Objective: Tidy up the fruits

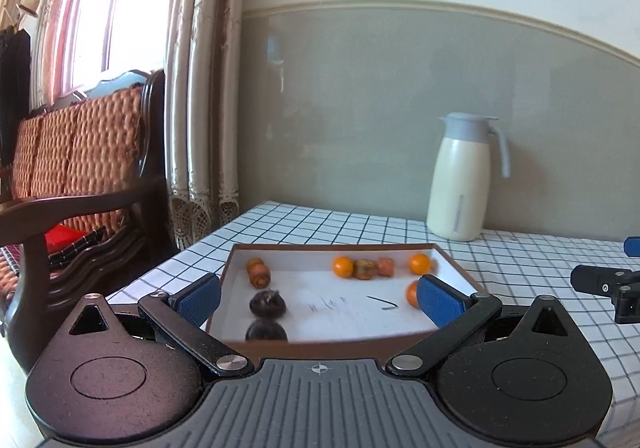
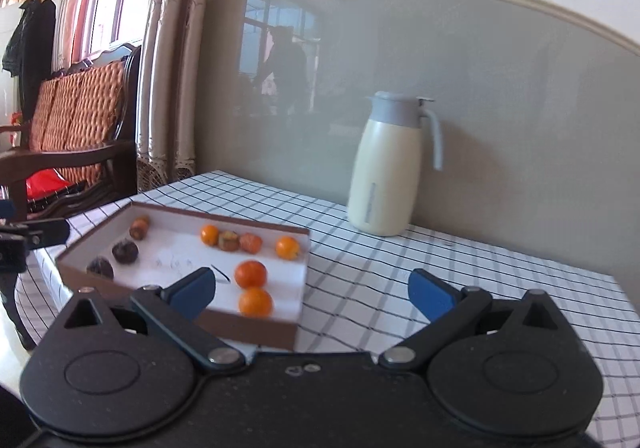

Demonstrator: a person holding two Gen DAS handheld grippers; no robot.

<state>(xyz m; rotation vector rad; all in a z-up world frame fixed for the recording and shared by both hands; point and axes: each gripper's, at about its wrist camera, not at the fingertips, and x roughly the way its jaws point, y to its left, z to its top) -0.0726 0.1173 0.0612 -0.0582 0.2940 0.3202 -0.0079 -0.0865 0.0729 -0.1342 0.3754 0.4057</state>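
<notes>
A shallow brown box (image 1: 348, 246) (image 2: 256, 330) with a white floor sits on the checked tablecloth and holds several small fruits. Oranges (image 1: 343, 266) (image 2: 250, 274) lie along its back wall and right side. Two dark round fruits (image 1: 267, 304) (image 2: 125, 250) lie at its left. Brownish-orange fruits (image 1: 259, 275) (image 2: 251, 242) lie between them. My left gripper (image 1: 318, 298) hangs open over the box's near edge with nothing between its blue pads. My right gripper (image 2: 312, 290) is open too, above the box's near right corner, holding nothing.
A cream thermos jug (image 1: 460, 180) (image 2: 386, 168) with a grey lid stands at the back of the table (image 2: 460, 280) by the wall. A wooden armchair (image 1: 80, 176) with woven cushions is to the left, beside curtains (image 1: 200, 88). The table's left edge runs close to the box.
</notes>
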